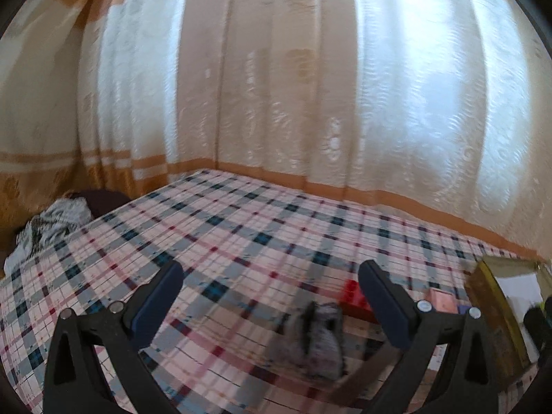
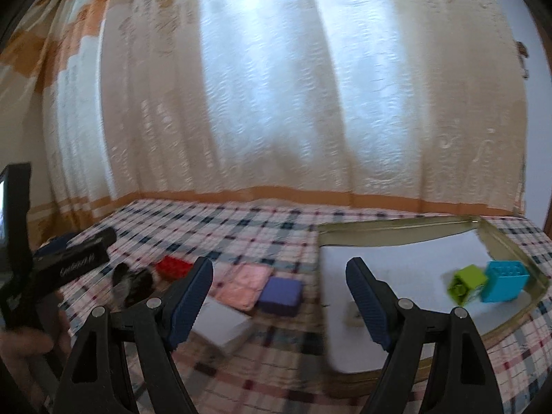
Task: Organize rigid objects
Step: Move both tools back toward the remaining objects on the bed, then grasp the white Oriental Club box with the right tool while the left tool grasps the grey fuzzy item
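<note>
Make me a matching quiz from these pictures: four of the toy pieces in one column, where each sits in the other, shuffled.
Things:
1. turquoise block
2. purple block
3. red brick
4. white box

Places:
A. on the plaid cloth, farthest left of the four
B. inside the tray
C. beside the pink piece, left of the tray
D. nearest the camera, below the pink piece

Pairs: 1-B, 2-C, 3-A, 4-D

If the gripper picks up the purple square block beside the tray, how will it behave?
The purple square block looks like rigid plastic, so it probably stays stiff. Its flat, low shape suggests it will not roll. It seems light, perhaps slippery.
</note>
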`<state>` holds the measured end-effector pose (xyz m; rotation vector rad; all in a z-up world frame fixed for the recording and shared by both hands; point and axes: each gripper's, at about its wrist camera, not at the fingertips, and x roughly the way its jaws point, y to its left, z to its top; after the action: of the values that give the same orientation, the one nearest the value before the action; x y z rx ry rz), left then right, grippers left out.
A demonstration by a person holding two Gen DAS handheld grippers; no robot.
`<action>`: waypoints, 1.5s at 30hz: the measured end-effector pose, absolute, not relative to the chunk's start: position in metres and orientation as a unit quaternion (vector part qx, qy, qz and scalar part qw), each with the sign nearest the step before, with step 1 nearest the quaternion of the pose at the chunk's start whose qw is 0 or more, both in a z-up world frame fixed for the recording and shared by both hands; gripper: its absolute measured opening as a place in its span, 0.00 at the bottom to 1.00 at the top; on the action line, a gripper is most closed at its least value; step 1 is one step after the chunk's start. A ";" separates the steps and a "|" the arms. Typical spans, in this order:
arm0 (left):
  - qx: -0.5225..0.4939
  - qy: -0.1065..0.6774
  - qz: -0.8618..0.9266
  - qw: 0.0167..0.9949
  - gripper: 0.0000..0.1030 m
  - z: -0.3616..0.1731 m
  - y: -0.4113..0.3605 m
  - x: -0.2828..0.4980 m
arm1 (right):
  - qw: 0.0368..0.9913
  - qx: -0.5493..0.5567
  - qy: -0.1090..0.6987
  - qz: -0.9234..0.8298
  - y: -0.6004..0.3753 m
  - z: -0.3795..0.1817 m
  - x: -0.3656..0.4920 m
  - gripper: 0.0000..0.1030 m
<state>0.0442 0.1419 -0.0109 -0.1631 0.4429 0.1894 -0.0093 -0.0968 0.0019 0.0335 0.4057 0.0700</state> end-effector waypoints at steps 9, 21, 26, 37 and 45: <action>-0.117 0.255 0.098 0.955 1.00 -0.020 0.168 0.058 | 0.960 -0.021 0.262 0.095 -0.051 -0.008 0.012 0.79; -0.094 0.299 0.060 0.948 1.00 -0.027 0.159 0.069 | 0.918 -0.052 0.368 0.138 -0.030 -0.036 0.048 0.79; -0.060 0.321 0.037 0.945 1.00 -0.030 0.143 0.075 | 0.908 -0.059 0.386 0.150 -0.027 -0.042 0.054 0.79; -0.059 0.353 0.009 0.934 1.00 -0.038 0.135 0.081 | 0.890 -0.041 0.426 0.157 -0.034 -0.053 0.051 0.44; -0.066 0.393 -0.009 0.917 1.00 -0.049 0.135 0.089 | 0.889 -0.012 0.420 0.181 -0.037 -0.053 0.039 0.44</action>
<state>0.0887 0.1345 -0.0488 -0.1361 0.8087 -0.0194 0.0394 -0.0371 -0.0530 -0.0258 0.8730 0.3759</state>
